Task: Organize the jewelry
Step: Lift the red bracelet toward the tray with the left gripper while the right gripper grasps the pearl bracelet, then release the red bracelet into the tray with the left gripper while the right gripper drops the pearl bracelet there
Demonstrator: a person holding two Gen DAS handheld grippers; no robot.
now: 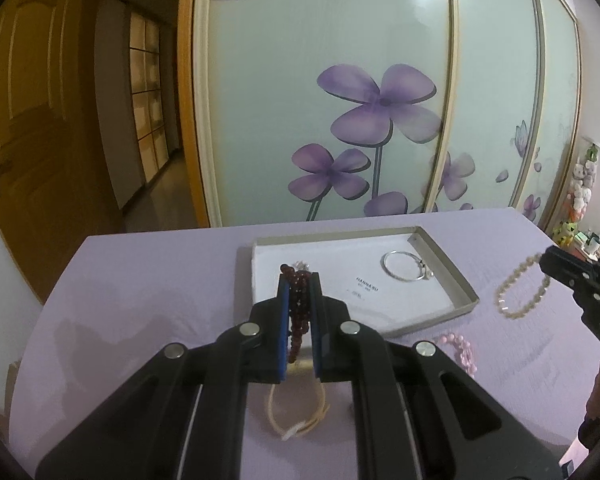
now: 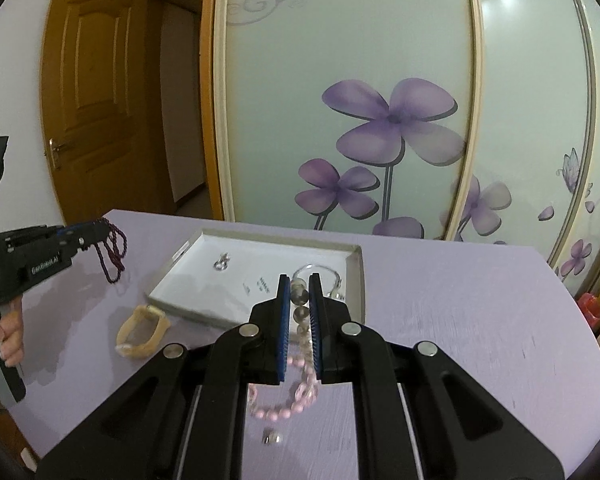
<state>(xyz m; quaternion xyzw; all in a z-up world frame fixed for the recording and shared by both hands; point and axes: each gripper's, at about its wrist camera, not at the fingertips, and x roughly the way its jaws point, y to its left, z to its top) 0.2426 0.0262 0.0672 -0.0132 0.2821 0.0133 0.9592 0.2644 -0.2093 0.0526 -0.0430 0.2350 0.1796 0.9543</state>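
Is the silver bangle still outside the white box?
No, the silver bangle lies inside the white box, near its right wall.

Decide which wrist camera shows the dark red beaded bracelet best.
The right wrist view: the dark red beaded bracelet hangs in full loops from the left gripper. The left wrist view shows only a strand between its blue pads.
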